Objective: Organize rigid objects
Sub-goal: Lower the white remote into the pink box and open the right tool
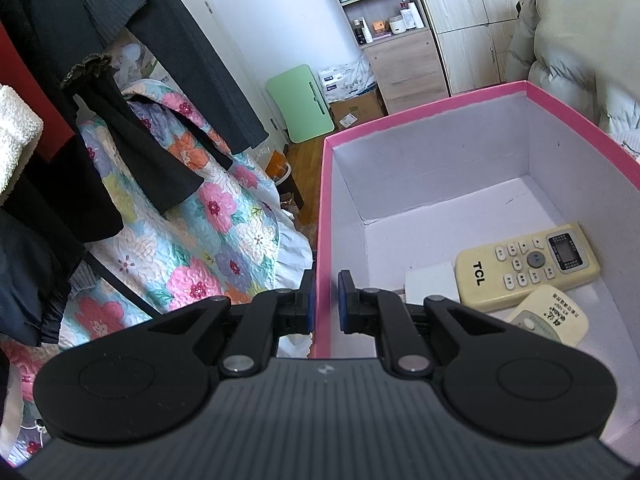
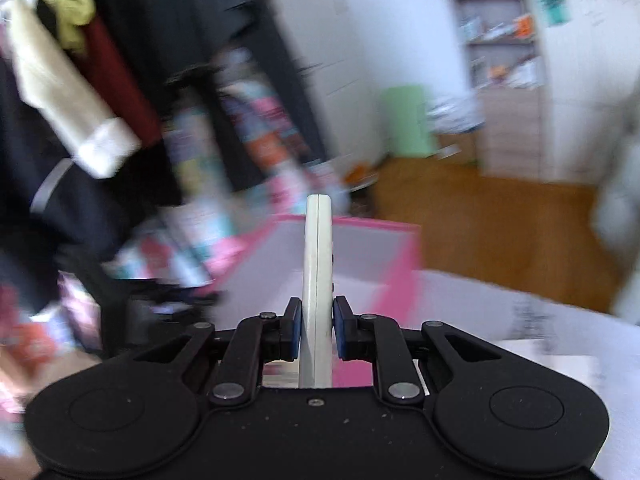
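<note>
- Currently the left gripper (image 1: 325, 300) is pinching the near-left wall of the pink box (image 1: 420, 116), one pad outside and one inside, steadying it.
- Right gripper (image 2: 316, 328) is clamped on a slim white remote (image 2: 318, 264), held edge-on and sticking out forward past the pads.
- Right wrist view is heavily smeared; the box sits ahead and below the remote.
- Already in the box: a cream TCL remote (image 1: 528, 264), a second cream remote (image 1: 552, 316) partly overlapping it, and a white adapter block (image 1: 430, 286) touching the TCL one.
- Free floor is the far half of the box and the strip along the right wall.
- My read for doing this step well: carry the white remote over the rim, aim for the free far section, roll it flat and lower it near the floor before letting go.
- Keep the left grip firm so the box doesn't skid or tip.
- Risks: clipping the rim with the protruding end, or dropping it onto the other remotes.
</note>
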